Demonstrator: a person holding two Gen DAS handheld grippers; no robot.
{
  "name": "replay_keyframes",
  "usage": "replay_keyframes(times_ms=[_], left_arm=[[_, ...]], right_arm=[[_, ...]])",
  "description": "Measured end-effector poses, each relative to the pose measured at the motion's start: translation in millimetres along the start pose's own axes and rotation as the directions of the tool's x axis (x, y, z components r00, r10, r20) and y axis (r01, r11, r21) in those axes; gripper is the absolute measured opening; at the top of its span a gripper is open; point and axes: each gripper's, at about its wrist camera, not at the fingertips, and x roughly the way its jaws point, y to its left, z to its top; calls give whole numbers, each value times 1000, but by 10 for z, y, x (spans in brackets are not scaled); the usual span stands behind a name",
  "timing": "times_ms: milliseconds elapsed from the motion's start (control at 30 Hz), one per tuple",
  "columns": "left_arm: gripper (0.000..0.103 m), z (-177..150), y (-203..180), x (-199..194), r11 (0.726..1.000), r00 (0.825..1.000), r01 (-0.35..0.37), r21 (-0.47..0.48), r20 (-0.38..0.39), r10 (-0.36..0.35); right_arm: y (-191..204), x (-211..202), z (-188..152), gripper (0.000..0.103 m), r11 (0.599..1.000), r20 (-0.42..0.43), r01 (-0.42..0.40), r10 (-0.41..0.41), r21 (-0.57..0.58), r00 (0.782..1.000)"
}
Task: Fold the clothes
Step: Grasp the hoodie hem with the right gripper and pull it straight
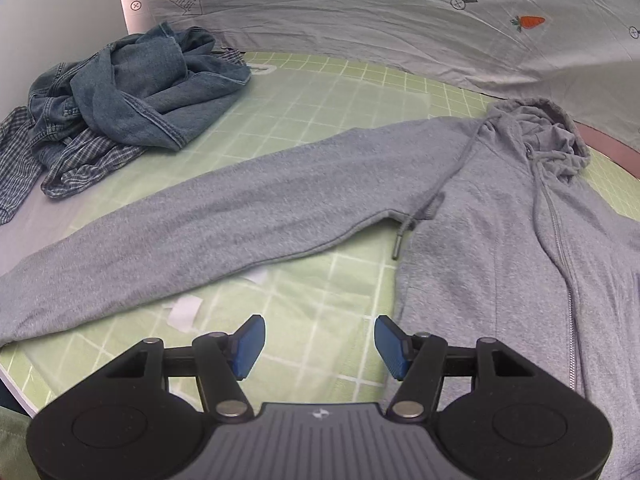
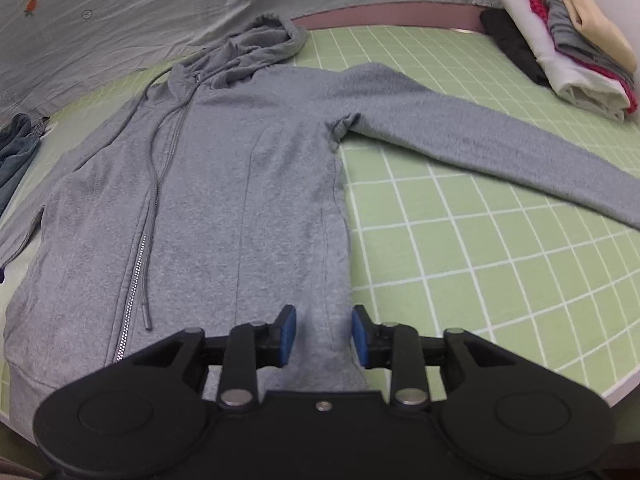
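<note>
Left wrist view: the left gripper (image 1: 319, 346) hovers low over the green mat (image 1: 320, 128), jaws spread wide with nothing between them. The grey hoodie (image 1: 480, 216) lies flat ahead, its body to the right of the jaws and one sleeve (image 1: 200, 224) stretched across to the left. A denim pile (image 1: 132, 88) sits far left; its lower edge is cut off.

Right wrist view: the right gripper (image 2: 324, 334) sits at the hoodie's (image 2: 224, 184) lower right edge, jaws partly open with the fabric between the pads (image 2: 289, 334); whether they touch it is unclear. The other sleeve (image 2: 500, 136) runs right, cuff cut off. Folded clothes (image 2: 568, 52) are stacked at the far right.
</note>
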Motion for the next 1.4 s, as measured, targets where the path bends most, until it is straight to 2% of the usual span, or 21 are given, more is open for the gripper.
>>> replay_keyframes(times_ms=[133, 233, 267, 333, 367, 433, 600, 667, 700, 733, 867, 1000, 1067, 1100, 1133, 1200, 1267, 1333, 1400], left_arm=[[62, -72, -131, -48, 1000, 1000, 1, -1, -9, -2], [62, -106, -198, -35, 1000, 1000, 6, 0, -21, -6], [62, -111, -216, -26, 1000, 1000, 7, 3, -26, -7], [62, -120, -258, -18, 1000, 999, 12, 10, -34, -12], [62, -121, -272, -17, 1000, 999, 18, 12, -36, -17], [62, -123, -288, -18, 1000, 999, 24, 13, -38, -24], [62, -107, -273, 11, 1000, 999, 7, 21, -53, -6], [62, -92, -233, 1, 1000, 999, -5, 11, -51, 6], [62, -84, -208, -3, 1000, 999, -11, 5, -50, 11], [62, -79, -181, -5, 1000, 999, -17, 0, -51, 17], [62, -78, -83, -18, 999, 998, -36, -15, -53, 35], [62, -112, -31, -6, 999, 997, -33, -27, -66, 31], [62, -141, -46, 5, 999, 997, -24, -23, -75, 22], [62, -152, -59, 5, 1000, 997, -21, -17, -78, 20], [62, -159, -68, 1, 1000, 997, -21, -9, -77, 20], [62, -175, -68, -9, 1000, 997, -20, -2, -75, 20], [62, -186, -43, -16, 1000, 997, -24, -13, -76, 23], [62, -190, -20, -16, 999, 996, -32, -24, -78, 30], [62, -185, 4, -20, 999, 996, -42, -31, -76, 40]], right_arm=[[-111, 27, -22, 45, 997, -22, -74, 74, -5, 997], [-174, 83, -99, 46, 994, -56, -112, 112, 5, 992], [-198, 99, -120, 44, 991, -63, -132, 132, 13, 989], [-256, 117, -150, 21, 982, -72, -184, 187, 46, 980], [-341, 101, -155, 17, 962, -62, -247, 256, 116, 965], [-555, 20, -182, 15, 887, 10, -373, 385, 271, 923], [-556, -16, -211, 19, 928, -27, -268, 285, 258, 958], [-555, -30, -222, 26, 942, -43, -225, 243, 250, 969], [-555, -37, -227, 38, 948, -50, -203, 221, 246, 974], [-555, -44, -233, 43, 953, -57, -181, 200, 242, 978], [-510, -69, -273, 46, 970, -85, -141, 161, 200, 983], [-528, -69, -329, 46, 963, -92, -174, 196, 204, 976], [-495, -19, -320, 42, 964, -116, -175, 201, 197, 973], [-543, -41, -310, 35, 945, -102, -222, 253, 241, 962], [-593, -65, -299, 15, 920, -86, -269, 305, 285, 949], [-693, -114, -279, 15, 857, -47, -360, 404, 369, 914], [-833, -253, -288, 14, 775, 45, -445, 478, 450, 877], [-874, -236, -309, 14, 804, 3, -393, 438, 446, 899], [-759, -122, -328, 16, 920, -119, -226, 276, 319, 954]])
